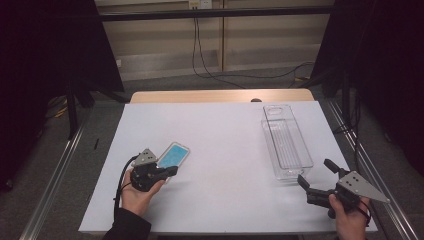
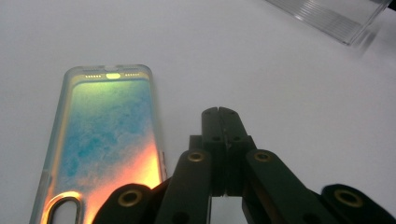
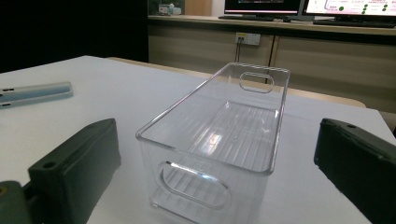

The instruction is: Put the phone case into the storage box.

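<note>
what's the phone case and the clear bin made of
Phone case: looks like soft translucent plastic or silicone, with a frosted rim and a glossy blue-to-orange back. Clear bin: looks like hard transparent plastic, probably acrylic, with sharp glints, a ribbed floor and moulded handle cut-outs.

No text, label or number can be read anywhere.

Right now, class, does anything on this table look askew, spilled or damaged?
Nothing stands out. The phone case lies flat, angled across the white table, and the clear bin stands upright and empty. No spills or breakage show.
</note>
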`<state>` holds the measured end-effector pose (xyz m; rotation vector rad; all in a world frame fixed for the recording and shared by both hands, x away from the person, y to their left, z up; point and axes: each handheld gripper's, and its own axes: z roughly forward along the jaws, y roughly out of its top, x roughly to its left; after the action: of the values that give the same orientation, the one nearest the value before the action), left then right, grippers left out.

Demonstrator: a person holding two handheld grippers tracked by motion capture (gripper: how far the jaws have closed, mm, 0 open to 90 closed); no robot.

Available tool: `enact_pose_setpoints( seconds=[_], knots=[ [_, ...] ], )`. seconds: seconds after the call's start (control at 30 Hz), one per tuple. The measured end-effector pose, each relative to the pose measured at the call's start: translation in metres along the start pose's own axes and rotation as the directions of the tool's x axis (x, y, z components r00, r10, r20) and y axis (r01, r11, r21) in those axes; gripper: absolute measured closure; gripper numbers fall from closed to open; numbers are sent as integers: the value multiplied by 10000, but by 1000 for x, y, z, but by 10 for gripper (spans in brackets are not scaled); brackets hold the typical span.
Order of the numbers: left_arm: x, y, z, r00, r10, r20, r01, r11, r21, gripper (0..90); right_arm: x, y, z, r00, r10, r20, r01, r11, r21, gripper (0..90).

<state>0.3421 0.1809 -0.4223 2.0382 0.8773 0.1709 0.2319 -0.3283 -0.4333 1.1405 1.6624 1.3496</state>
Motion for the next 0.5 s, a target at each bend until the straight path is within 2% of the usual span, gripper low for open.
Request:
enact_pose_setpoints(
  seconds=[0.17,0.2,0.37,0.4,0.47,0.5],
  knots=[
    [1,-2,3,9999,-89,-119,97,9976,690,900,0,0,0,10000,-9,0,9,10000,5,0],
    [2,-3,6,9999,-123,-56,128,9948,1010,900,0,0,0,10000,-1,-18,1,10000,9,0],
    [1,-4,7,9996,-8,-291,40,9942,1076,900,0,0,0,10000,2,-18,-2,10000,4,0],
    [1,-4,7,9995,117,-294,-85,9943,1064,900,0,0,0,10000,5,-19,-5,10000,2,0],
    [0,-5,7,9994,164,-317,-123,9921,1245,900,0,0,0,10000,5,-6,-5,10000,3,0],
    [0,-7,10,9995,185,-264,-143,9883,1520,900,0,0,0,10000,-23,21,23,10000,-30,0]
  ],
)
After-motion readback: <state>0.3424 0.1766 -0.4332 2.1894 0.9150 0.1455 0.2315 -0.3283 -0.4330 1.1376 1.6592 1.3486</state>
